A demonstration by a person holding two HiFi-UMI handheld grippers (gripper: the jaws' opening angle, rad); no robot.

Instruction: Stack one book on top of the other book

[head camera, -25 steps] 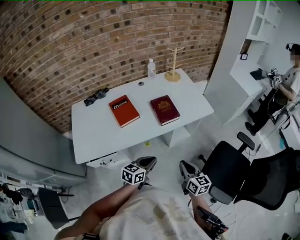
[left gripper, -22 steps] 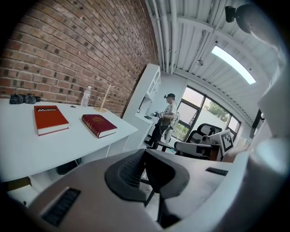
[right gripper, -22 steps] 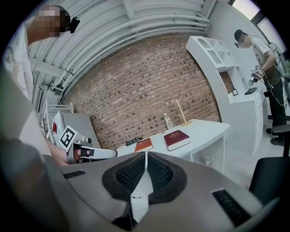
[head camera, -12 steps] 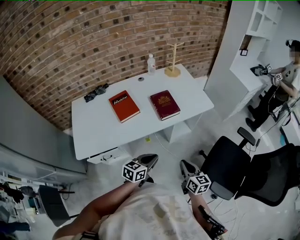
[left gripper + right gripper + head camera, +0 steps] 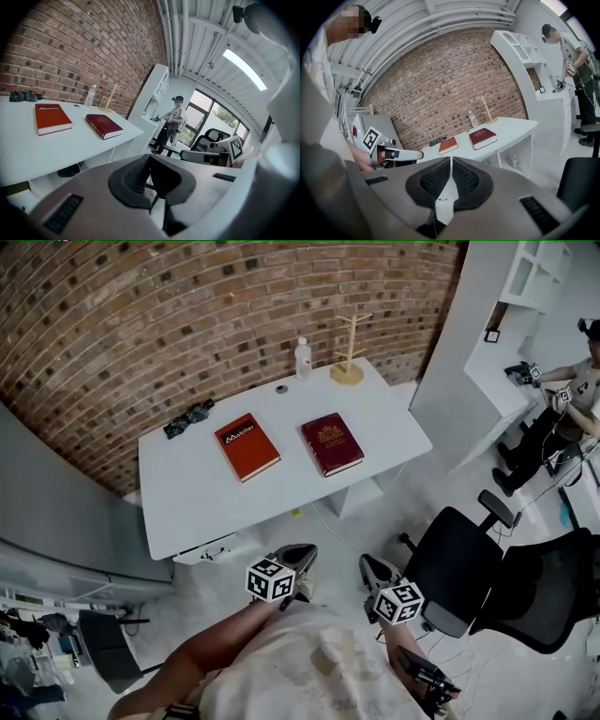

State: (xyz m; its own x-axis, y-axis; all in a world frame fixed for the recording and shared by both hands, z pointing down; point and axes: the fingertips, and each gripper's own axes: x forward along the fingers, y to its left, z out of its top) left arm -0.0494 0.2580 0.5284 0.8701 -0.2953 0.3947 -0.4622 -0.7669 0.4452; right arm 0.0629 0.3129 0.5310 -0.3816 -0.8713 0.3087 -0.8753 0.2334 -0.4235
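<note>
Two books lie side by side, apart, on the white table (image 5: 187,502): an orange-red book (image 5: 247,446) on the left and a dark red book (image 5: 331,443) on the right. Both grippers hang low in front of the person, well short of the table's near edge. My left gripper (image 5: 305,555) is shut and empty, as is my right gripper (image 5: 367,566). The left gripper view shows the orange-red book (image 5: 52,118) and dark red book (image 5: 103,126) far beyond the closed jaws. From the right gripper view, the orange-red book (image 5: 448,145) and dark red book (image 5: 483,138) are distant too.
At the table's back stand a water bottle (image 5: 303,357), a wooden rack (image 5: 349,352), a small dark disc (image 5: 281,388) and a black bundle (image 5: 188,418). Black office chairs (image 5: 459,568) stand to my right. Another person (image 5: 577,399) works at white shelving (image 5: 525,296).
The head view has shifted slightly, so the table sits a little higher in the picture. Both grippers and both books have kept still. The person at the right has moved an arm.
</note>
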